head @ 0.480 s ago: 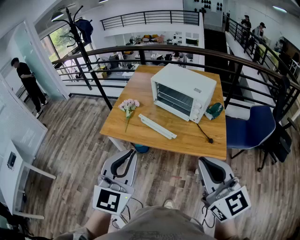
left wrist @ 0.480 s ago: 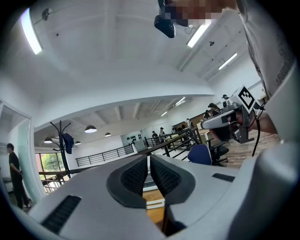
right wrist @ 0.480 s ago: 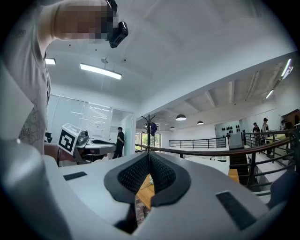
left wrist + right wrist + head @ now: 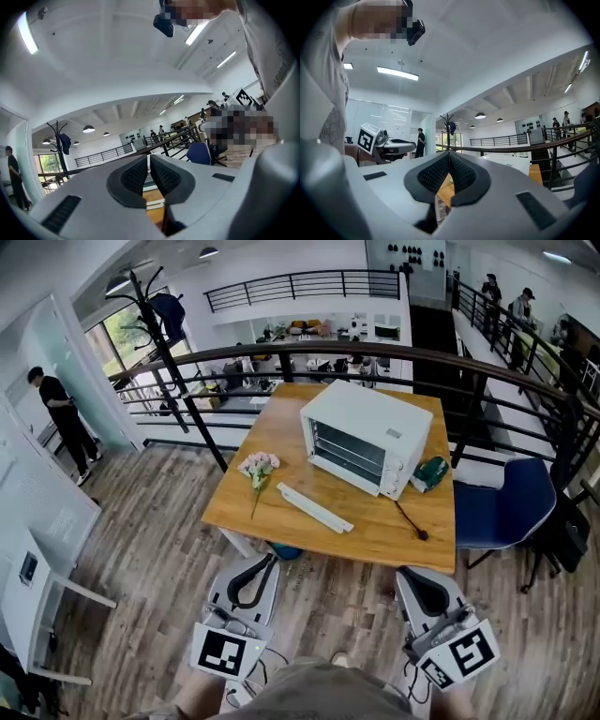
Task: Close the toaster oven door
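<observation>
The white toaster oven [image 4: 367, 434] stands on the wooden table [image 4: 281, 423], with its front facing me and to the left. Its racks show, and the glass door hangs folded down; the door's white top bar [image 4: 314, 507] sits just above the tabletop. My left gripper [image 4: 265, 560] [image 4: 149, 157] and right gripper [image 4: 410, 572] [image 4: 449, 154] are held low over the floor, short of the table's near edge. On both, the jaws are pressed together with nothing between them. Neither touches the oven.
Pink flowers [image 4: 258, 465] lie left of the door, and a green object [image 4: 431, 472] and a black cord [image 4: 411, 518] lie right of the oven. A blue chair [image 4: 502, 502] stands at the table's right. A dark railing [image 4: 375, 351] runs behind the table. A person [image 4: 61, 418] stands far left.
The view has shifted slightly, so the table and both grippers sit a little lower in frame. Both grippers stay shut and the oven door has not moved.
</observation>
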A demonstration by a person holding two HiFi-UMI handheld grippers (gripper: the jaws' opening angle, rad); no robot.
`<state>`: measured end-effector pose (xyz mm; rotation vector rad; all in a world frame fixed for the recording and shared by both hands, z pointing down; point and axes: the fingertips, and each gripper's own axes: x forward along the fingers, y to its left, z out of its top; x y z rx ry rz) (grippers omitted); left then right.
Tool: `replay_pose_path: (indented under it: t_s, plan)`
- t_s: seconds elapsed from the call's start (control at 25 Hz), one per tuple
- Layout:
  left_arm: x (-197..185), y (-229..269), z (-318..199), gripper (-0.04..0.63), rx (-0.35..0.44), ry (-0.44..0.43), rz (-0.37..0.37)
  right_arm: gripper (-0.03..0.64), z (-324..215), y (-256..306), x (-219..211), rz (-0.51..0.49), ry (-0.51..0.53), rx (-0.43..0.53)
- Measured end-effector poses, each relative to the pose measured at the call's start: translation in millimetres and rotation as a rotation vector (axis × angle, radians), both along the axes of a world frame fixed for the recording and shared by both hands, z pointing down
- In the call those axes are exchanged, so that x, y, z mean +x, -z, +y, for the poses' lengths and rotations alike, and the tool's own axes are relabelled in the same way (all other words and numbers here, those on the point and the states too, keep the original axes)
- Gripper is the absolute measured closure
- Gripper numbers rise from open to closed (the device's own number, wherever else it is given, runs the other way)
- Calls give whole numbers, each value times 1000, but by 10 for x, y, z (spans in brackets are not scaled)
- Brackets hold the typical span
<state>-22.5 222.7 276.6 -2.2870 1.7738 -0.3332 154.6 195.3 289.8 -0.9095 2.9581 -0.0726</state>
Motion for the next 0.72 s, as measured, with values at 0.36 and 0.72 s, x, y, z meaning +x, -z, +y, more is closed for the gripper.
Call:
replay_pose_path:
  t_s: [0.36,0.72]
  plan:
    - [-280,46,-38,434,51,159,121,419,-210,46,-110,-80,-23,-12]
    - [-679,-159,-460,419,-11,198,125,419,-590,-184,-383,-1,2,-49]
